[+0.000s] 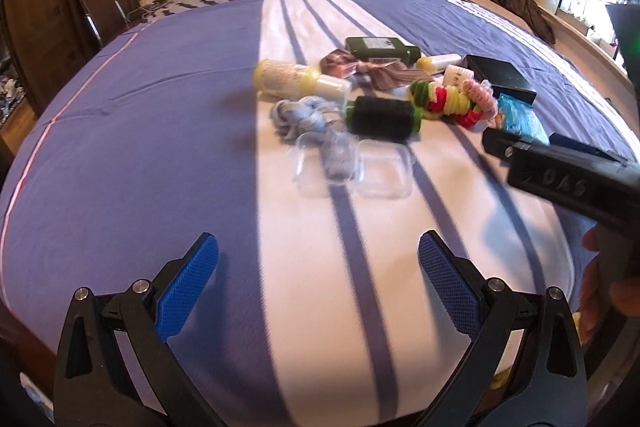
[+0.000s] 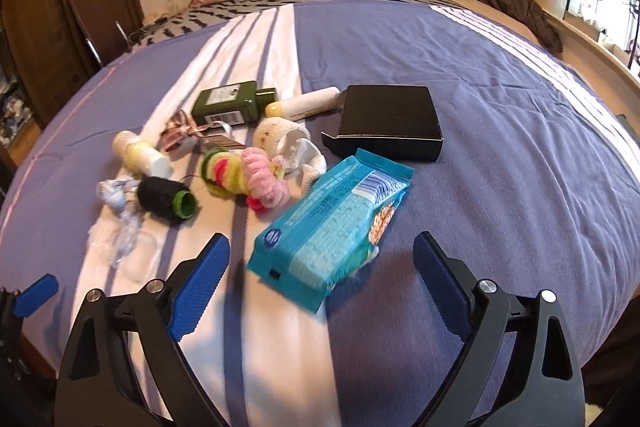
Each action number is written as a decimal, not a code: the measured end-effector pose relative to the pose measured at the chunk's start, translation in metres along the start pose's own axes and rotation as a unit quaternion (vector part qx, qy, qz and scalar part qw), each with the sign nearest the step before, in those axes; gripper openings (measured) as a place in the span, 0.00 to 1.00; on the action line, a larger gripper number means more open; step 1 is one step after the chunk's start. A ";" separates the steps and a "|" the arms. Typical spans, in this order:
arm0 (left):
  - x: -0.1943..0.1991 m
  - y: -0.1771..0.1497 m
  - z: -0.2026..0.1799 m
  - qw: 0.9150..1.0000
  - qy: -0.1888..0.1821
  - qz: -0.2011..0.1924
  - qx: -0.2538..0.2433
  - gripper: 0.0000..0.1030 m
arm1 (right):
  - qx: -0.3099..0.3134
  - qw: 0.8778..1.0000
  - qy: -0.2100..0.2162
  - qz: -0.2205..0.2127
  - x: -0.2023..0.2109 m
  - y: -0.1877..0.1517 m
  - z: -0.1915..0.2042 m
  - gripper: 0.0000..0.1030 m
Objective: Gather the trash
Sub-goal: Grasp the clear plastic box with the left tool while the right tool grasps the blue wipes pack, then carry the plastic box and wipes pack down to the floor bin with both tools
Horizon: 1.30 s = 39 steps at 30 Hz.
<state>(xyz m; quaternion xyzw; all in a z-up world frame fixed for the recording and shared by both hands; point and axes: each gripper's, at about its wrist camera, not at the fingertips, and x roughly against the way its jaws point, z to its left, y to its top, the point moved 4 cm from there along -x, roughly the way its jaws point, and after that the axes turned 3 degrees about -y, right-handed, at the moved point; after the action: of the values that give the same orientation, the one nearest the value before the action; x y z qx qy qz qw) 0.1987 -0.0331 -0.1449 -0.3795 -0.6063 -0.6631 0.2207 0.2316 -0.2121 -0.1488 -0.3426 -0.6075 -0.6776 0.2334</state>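
Blue snack packet (image 2: 332, 223) on bedspread, just ahead between spread right jaws.

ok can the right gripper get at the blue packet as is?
Probably yes. The right gripper is open, and the blue packet lies just ahead of its fingers on the bedspread with nothing on top of it; the black box sits behind.
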 end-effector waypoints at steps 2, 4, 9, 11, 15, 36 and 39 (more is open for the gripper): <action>-0.007 0.006 -0.003 1.000 -0.007 0.001 0.001 0.92 | 0.001 1.000 -0.007 0.000 -0.003 0.001 -0.006 0.78; -0.012 0.012 -0.005 1.000 -0.010 -0.001 0.001 0.92 | 0.001 1.000 -0.007 -0.003 -0.003 0.001 -0.013 0.71; -0.027 0.026 -0.008 1.000 -0.007 -0.002 -0.007 0.92 | 0.002 1.000 0.002 -0.011 -0.001 0.001 -0.025 0.51; -0.033 0.030 -0.008 1.000 -0.010 0.000 -0.007 0.92 | 0.005 1.000 0.004 -0.016 -0.001 0.001 -0.027 0.48; -0.040 0.035 -0.007 1.000 -0.019 0.001 -0.009 0.79 | 0.007 1.000 0.009 -0.020 0.000 0.002 -0.027 0.47; 0.040 -0.006 -0.009 0.999 -0.012 -0.039 0.000 0.64 | 0.024 0.997 0.028 -0.060 0.071 -0.024 -0.032 0.46; 0.061 -0.013 -0.012 0.999 -0.012 -0.052 0.001 0.64 | 0.025 0.996 0.034 -0.073 0.090 -0.029 -0.034 0.46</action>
<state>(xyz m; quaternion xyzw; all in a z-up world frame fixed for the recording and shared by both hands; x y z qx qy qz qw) 0.1486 -0.0327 -0.1059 -0.3549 -0.6283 -0.6686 0.1794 0.1455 -0.2325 -0.1016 -0.2681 -0.6397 -0.6885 0.2119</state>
